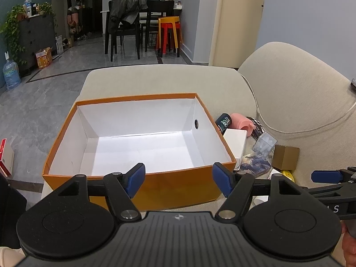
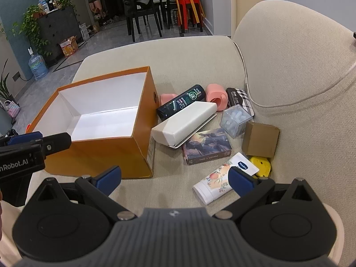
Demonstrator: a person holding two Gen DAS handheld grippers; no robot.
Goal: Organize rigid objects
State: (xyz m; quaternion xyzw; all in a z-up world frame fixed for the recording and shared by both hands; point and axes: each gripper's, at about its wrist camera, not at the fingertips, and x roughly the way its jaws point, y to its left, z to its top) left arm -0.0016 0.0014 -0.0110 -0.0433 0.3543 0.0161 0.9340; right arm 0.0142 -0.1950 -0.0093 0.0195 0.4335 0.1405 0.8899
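Beige sofa holds clutter; yellow item half-hidden behind cardboard box; both tongs spread, empty.

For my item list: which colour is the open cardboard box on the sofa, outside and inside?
Orange outside, white inside; right wrist view shows it best.

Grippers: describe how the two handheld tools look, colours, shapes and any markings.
Both are matte black plastic. The left gripper and right gripper each have a ribbed dark-grey centre plate with a small emblem, two round discs at the sides, silver pivot pins and blue fingertip pads. White lettering on the left gripper, seen from the right wrist view, reads "nRobot.AI".
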